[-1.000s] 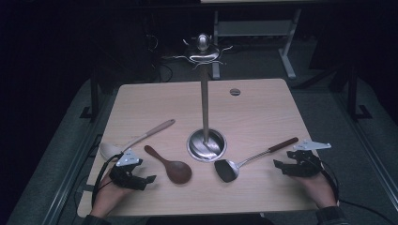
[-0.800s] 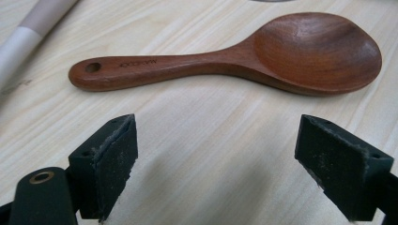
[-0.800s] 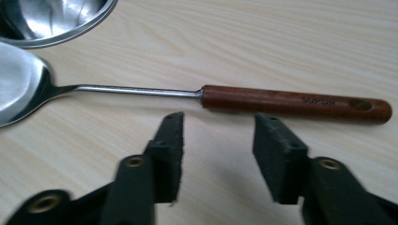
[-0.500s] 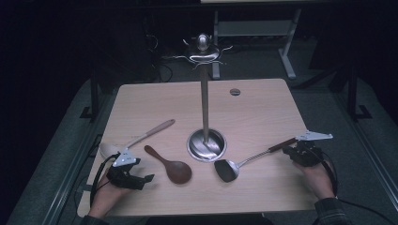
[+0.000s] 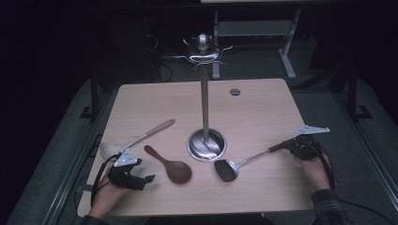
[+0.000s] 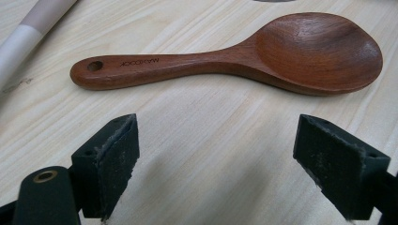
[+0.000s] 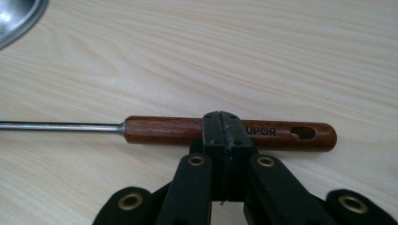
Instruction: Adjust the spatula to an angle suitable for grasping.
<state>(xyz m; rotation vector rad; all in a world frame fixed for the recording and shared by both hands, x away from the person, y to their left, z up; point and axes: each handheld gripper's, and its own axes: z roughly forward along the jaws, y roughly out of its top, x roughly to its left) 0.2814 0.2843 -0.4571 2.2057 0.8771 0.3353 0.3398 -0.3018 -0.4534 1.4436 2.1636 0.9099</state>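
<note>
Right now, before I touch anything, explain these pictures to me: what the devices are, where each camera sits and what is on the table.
A person holds a hand-held two-jaw gripper in each hand. The high view looks down on the table. Each gripper view looks along that gripper's own jaws. On the table stand a metal utensil stand with hooks on top, a pale spoon, a wooden spoon and a metal spatula with a wooden handle. The left gripper is open, with the wooden spoon lying just ahead of it. The right gripper is shut, its tips at the spatula's handle. Nothing is lifted.
</note>
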